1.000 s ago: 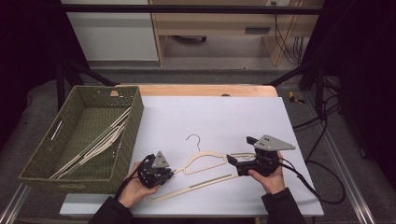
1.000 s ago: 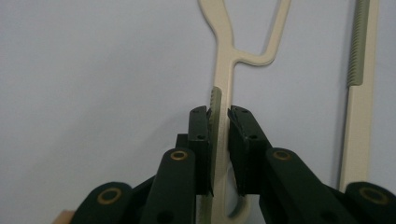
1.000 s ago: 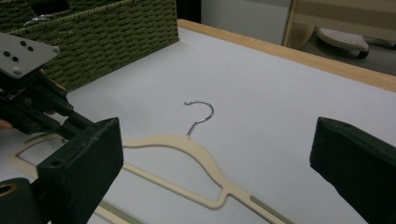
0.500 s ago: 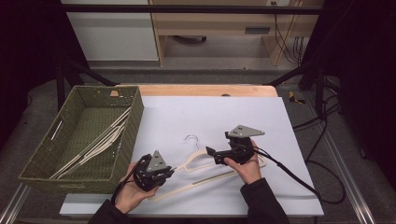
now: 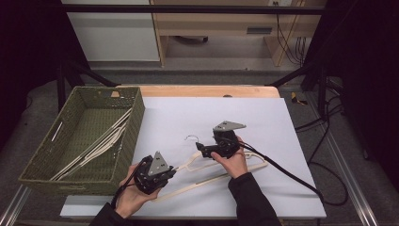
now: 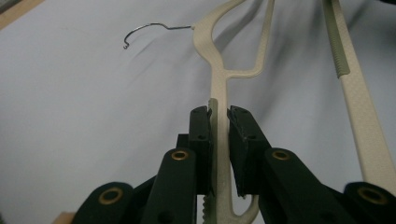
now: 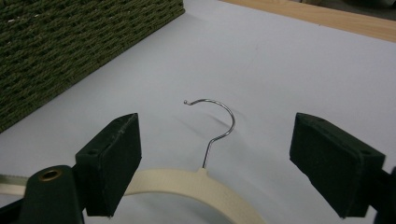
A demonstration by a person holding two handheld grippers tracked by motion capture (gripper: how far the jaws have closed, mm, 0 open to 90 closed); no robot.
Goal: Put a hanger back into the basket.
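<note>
Cream hanger [image 5: 221,172] lies over a white table [image 5: 282,122], one end raised. Left gripper [image 6: 218,122] clamps its thin arm between both pads. Right gripper [image 7: 217,168] stands wide, its jaws just closing a little, the hanger's neck and wire hook [image 7: 215,119] between the pads, untouched. Green basket [image 5: 134,108] sits left.

Wooden table [image 5: 207,90]: white sheet [image 5: 263,117], green basket [image 5: 134,120], hanger [image 5: 254,165].
</note>
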